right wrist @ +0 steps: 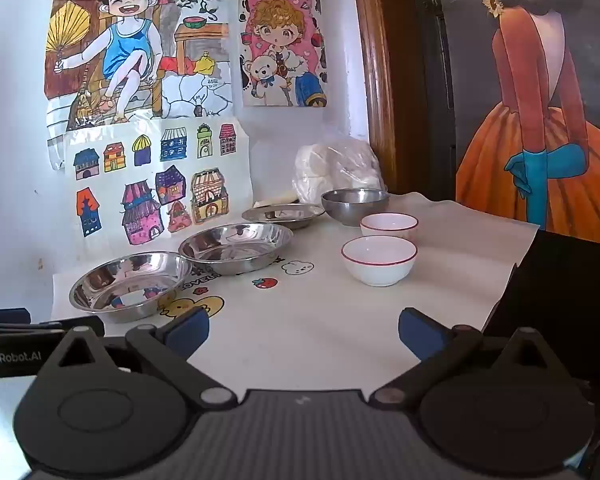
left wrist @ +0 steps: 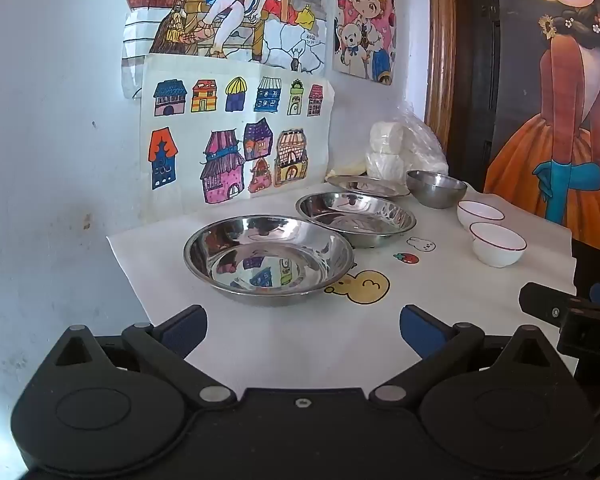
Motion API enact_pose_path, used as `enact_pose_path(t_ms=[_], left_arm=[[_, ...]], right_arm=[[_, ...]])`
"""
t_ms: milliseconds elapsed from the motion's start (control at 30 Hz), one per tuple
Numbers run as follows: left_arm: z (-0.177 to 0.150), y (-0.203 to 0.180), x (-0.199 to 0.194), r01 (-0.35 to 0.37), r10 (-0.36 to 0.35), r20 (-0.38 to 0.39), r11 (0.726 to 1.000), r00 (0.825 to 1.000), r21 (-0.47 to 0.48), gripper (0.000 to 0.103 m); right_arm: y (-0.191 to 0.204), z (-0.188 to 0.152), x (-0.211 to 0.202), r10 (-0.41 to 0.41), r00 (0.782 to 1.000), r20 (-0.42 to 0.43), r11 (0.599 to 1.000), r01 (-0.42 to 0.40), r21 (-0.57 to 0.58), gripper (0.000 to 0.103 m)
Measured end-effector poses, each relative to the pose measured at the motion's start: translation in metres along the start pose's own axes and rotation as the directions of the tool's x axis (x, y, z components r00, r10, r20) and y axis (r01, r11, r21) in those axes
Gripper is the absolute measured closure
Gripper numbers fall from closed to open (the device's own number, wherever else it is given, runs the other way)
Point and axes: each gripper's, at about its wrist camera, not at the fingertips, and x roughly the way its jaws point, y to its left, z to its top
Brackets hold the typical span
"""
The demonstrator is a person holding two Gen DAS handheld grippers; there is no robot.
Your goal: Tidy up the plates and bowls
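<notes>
Three steel plates stand in a row on the white cloth: a near one [left wrist: 268,258] [right wrist: 130,284], a middle one [left wrist: 356,214] [right wrist: 236,246] and a far small one [left wrist: 366,186] [right wrist: 282,214]. A steel bowl [left wrist: 436,188] [right wrist: 354,204] stands behind two white bowls with red rims, the near one [left wrist: 498,242] [right wrist: 378,260] and the far one [left wrist: 480,212] [right wrist: 388,226]. My left gripper [left wrist: 303,326] is open and empty, just short of the near plate. My right gripper [right wrist: 303,328] is open and empty, short of the near white bowl.
A plastic bag of white rolls [left wrist: 404,148] [right wrist: 336,168] sits at the back by a wooden frame [right wrist: 376,80]. Drawings [left wrist: 236,132] cover the wall behind the table. The cloth's right edge [right wrist: 516,264] drops to a dark surface.
</notes>
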Motion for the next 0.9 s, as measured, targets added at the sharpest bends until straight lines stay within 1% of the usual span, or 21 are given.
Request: enact_pose_path(t_ms=[900], left_arm=[[0.0024, -0.0019, 0.0002, 0.003, -0.003, -0.007, 1.000, 1.000, -0.002, 0.001]], right_arm=[[-0.0012, 0.0006, -0.0003, 0.000, 1.000, 0.004, 1.000, 0.000, 0.001, 0.000]])
